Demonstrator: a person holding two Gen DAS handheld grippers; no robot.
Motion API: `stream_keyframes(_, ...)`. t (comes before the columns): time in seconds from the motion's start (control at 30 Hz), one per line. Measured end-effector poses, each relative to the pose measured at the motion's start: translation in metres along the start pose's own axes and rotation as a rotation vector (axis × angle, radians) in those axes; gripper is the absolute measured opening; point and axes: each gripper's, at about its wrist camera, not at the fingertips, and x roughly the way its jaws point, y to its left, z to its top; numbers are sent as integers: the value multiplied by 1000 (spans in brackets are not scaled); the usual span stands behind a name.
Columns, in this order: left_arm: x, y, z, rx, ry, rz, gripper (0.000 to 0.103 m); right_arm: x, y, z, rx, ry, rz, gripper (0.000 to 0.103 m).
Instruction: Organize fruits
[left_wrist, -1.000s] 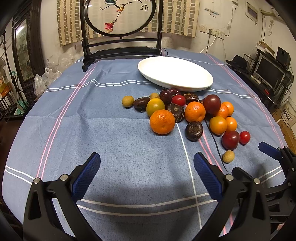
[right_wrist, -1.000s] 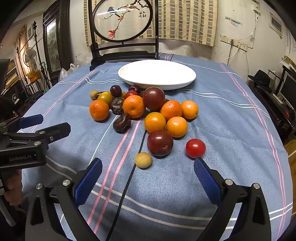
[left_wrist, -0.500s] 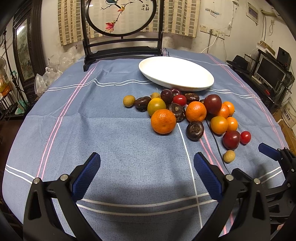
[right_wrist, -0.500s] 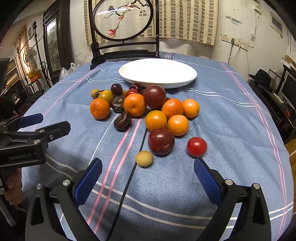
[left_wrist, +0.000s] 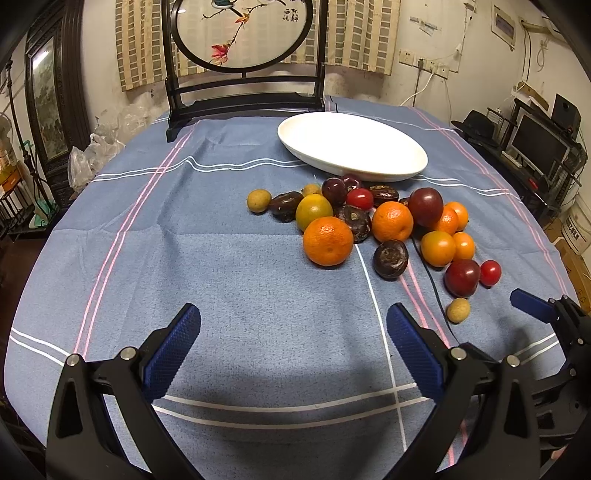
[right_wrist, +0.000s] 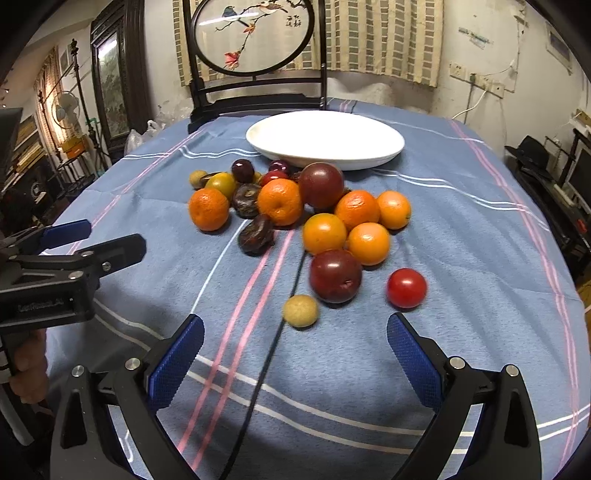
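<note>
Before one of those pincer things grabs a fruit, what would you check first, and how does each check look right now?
1. Right gripper open: ok, fingers spread wide.
2. Left gripper open: ok, holding nothing.
3. Nearest fruit reachable: ok, the small tan fruit lies apart, just ahead of the right gripper.
4. White plate free to receive fruit: ok, nothing on it.
5. Black cable clear of the grasp: not ok, it runs right beside the tan fruit.
6. Fruit firmness: cannot tell.
</note>
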Motion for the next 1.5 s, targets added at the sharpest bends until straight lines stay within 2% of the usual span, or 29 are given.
stream_keyframes(0.23,6,13,-1,-8,5,-6,99,7,-9,-2,42,70,92,99)
stream_keyframes(0.3,10,23,-2,-21,12,-6,99,9,-14,-4,56,81,95,99)
stream_keyframes(0.37,15,31,-2,-31,24,-9,99,13,-16,-2,56,93,82,90)
stream_keyframes(0.5,20,45,-2,-43,32,-2,99,29,-9,3,36,146,70,78)
stream_keyframes(0.6,22,55,-2,-57,30,1,99,37,-2,8,9,151,37,52)
stream_keyframes(0.7,24,59,-1,-65,36,4,99,41,-8,15,47,149,19,39)
stream_keyframes(0.73,25,59,1,-65,39,0,99,42,-11,16,65,147,5,30)
stream_keyframes(0.8,28,55,5,-57,49,-15,99,42,-14,17,77,141,21,24)
stream_keyframes(1.07,46,15,29,35,84,-84,96,23,-29,6,69,107,77,24)
stream_keyframes(1.2,68,-2,38,71,110,-85,75,14,-37,5,72,74,87,24)
stream_keyframes(1.37,86,-9,43,58,152,-88,68,14,-44,5,79,64,110,24)
stream_keyframes(1.47,101,-16,43,64,193,-88,59,15,-45,5,75,65,117,24)
stream_keyframes(1.5,102,-19,45,75,176,-81,51,15,-45,5,74,65,120,24)
